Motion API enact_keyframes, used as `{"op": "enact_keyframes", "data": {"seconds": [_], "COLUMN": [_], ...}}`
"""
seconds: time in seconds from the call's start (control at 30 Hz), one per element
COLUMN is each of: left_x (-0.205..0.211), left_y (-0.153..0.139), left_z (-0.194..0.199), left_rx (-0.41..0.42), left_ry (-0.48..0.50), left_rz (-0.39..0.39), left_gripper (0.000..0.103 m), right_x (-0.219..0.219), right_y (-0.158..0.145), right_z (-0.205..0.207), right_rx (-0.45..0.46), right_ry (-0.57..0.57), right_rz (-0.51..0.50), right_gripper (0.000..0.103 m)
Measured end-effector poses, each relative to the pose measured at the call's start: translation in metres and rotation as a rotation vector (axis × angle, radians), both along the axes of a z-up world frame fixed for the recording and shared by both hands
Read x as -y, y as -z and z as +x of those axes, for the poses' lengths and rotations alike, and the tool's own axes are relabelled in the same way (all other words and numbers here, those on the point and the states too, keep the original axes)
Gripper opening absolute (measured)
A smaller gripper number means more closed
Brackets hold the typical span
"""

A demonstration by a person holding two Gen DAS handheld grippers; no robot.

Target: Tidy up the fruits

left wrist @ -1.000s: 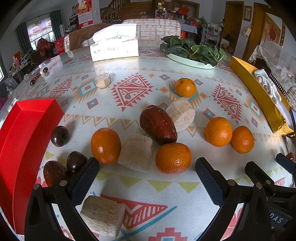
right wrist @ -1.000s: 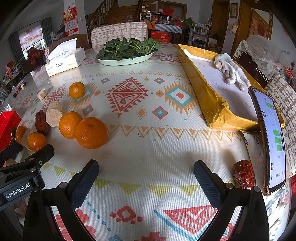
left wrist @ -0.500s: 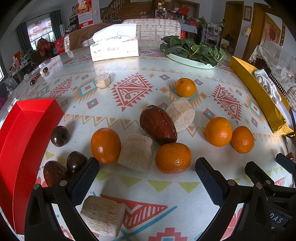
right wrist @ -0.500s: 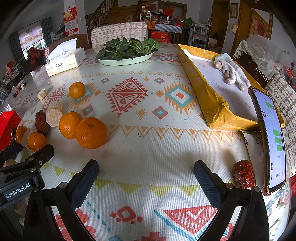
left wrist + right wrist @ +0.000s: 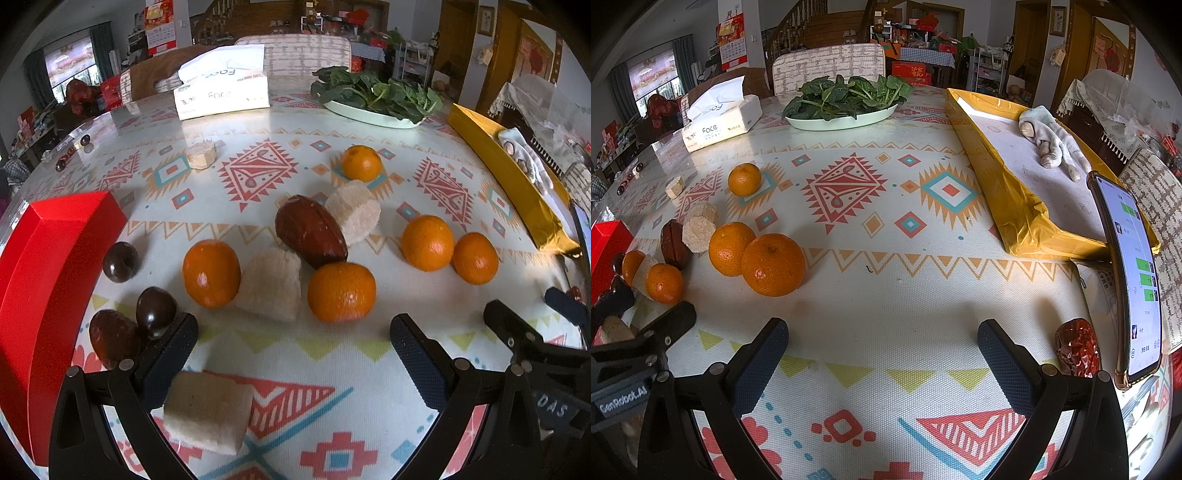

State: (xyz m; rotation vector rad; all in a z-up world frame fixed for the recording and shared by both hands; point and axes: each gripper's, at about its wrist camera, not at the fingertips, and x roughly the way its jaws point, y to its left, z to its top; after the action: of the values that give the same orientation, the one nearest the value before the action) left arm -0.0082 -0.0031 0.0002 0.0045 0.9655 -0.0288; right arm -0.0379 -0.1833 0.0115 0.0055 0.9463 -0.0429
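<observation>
Several oranges lie on the patterned tablecloth; the nearest orange (image 5: 341, 291) sits just ahead of my open left gripper (image 5: 291, 360). Pale sugarcane pieces (image 5: 269, 282) and a large brown date (image 5: 310, 230) lie among them, and another cane piece (image 5: 208, 410) rests by my left finger. Dark round fruits (image 5: 155, 312) sit near the red box (image 5: 44, 266). My right gripper (image 5: 881, 363) is open over bare cloth, with two oranges (image 5: 772, 264) to its front left and a wrinkled red date (image 5: 1076, 347) at the right.
A tissue box (image 5: 221, 94) and a plate of spinach (image 5: 846, 101) stand at the back. A yellow tray (image 5: 1015, 199) holding a cloth toy lies along the right. A phone (image 5: 1130, 277) stands upright at the near right. Chairs stand behind the table.
</observation>
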Motion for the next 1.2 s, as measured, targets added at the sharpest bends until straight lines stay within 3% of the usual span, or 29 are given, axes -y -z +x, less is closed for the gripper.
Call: {"op": "enact_keyframes", "data": {"seconds": [0.3, 0.97, 1.2], "left_x": [-0.003, -0.008, -0.037], "left_y": [-0.002, -0.004, -0.038], "left_z": [-0.018, -0.038, -0.080], "left_rx": [-0.021, -0.033, 0.081], "left_ry": [0.056, 0.071, 0.087], "left_rz": [0.002, -0.003, -0.111], "left_gripper": [0.103, 0.103, 0.101], "right_x": [0.000, 0.000, 0.000], "right_y": [0.000, 0.000, 0.000], "right_z": [0.000, 0.000, 0.000], "right_rx": [0.000, 0.000, 0.000], "right_ry": [0.000, 0.000, 0.000], "right_rz": [0.000, 0.000, 0.000], "right_gripper": [0.103, 0.103, 0.103]}}
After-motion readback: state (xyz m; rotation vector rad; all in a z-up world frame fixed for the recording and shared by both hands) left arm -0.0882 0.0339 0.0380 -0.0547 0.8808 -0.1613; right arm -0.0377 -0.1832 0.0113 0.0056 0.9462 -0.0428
